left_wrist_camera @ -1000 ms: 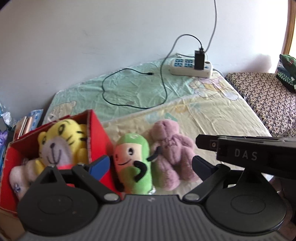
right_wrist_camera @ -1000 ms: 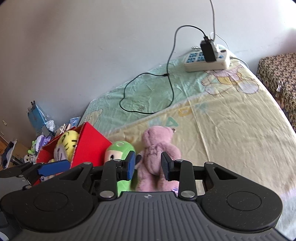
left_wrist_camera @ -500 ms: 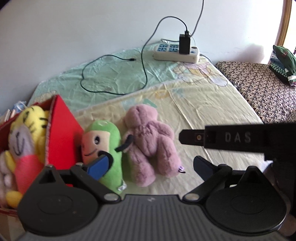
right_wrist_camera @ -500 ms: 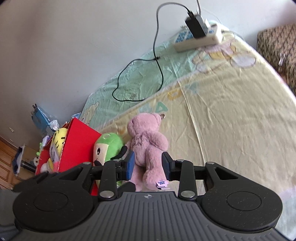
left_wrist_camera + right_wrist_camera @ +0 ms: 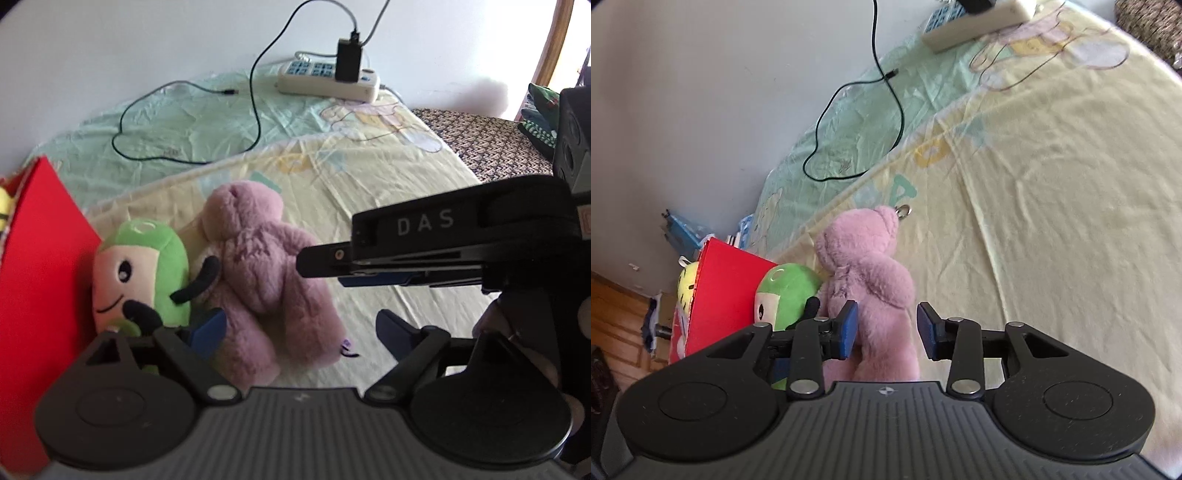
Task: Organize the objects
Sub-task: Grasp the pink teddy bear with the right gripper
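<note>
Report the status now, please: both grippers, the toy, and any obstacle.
Right gripper open, jaws around pink teddy bear, not closed. Left gripper open, empty. Bear lies on bedsheet, touching green plush doll beside red box.

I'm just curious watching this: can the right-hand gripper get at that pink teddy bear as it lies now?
Probably yes. The right gripper is open, its fingers either side of the pink teddy bear's lower body. The green plush leans against the bear's far side but doesn't cover it.
</note>
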